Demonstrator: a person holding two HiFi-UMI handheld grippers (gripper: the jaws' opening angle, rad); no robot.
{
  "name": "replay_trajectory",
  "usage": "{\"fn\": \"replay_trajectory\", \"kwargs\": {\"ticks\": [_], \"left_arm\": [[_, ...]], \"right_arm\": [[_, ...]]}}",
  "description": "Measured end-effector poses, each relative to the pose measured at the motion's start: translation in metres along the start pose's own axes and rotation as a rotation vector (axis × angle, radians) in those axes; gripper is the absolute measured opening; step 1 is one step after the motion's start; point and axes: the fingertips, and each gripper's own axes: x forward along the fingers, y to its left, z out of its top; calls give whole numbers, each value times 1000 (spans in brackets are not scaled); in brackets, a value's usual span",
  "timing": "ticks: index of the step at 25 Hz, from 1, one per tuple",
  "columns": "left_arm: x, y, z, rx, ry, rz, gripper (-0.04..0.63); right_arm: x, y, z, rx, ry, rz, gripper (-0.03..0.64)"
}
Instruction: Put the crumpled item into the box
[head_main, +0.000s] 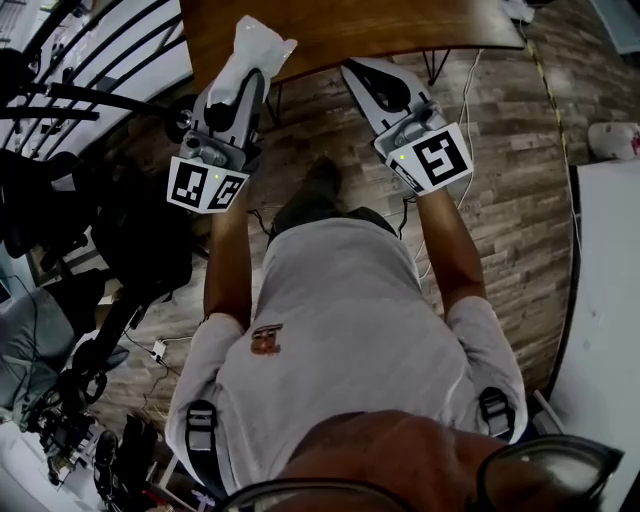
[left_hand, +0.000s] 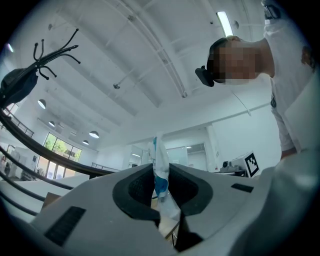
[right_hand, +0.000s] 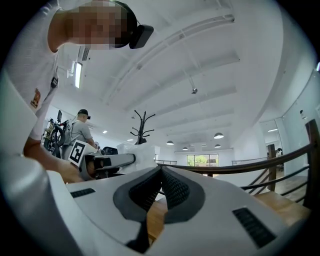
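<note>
Head view: the person is holding both grippers raised ahead of the torso, forearms extended and roughly parallel, tips pointing toward the near edge of the wooden table (head_main: 350, 25). The left gripper (head_main: 247, 88) is carrying the crumpled item (head_main: 258, 45), a white wad standing up from its tips at that edge. The right gripper (head_main: 372, 85) is riding alongside, apart from the item. No box is appearing in any view, so the item is judged to be in transit, lifted clear for carrying.

Left gripper view: the camera is tilting up toward the ceiling. The jaws are pinching the item, white with blue print, between the pads, which are standing only slightly apart around the thin material.

Right gripper view: the jaws are pressing together with nothing between them; this gripper is judged to be idling as a spare. The wood showing under the tips is likely the table, though the view is poor there
</note>
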Motion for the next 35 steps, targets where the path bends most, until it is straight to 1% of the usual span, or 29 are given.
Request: {"fn": "replay_trajectory", "kwargs": {"ticks": [3, 14, 18, 22, 26, 29, 35], "left_arm": [[21, 11, -5, -5, -7, -11, 72], [109, 83, -38, -21, 3, -35, 72], [142, 110, -47, -14, 18, -51, 72], [172, 142, -55, -16, 34, -54, 72], [206, 177, -72, -25, 54, -59, 72], [233, 195, -80, -28, 66, -64, 72], [257, 212, -82, -26, 87, -69, 72]], "right_arm": [[10, -21, -3, -10, 11, -7, 32], [74, -114, -22, -31, 43, -25, 32], [102, -148, -23, -31, 34, -36, 32], [133, -178, -28, -36, 55, -29, 32], [165, -213, -40, -34, 68, -28, 32], [181, -240, -43, -32, 67, -31, 32], [195, -259, -41, -22, 58, -33, 32]]}}
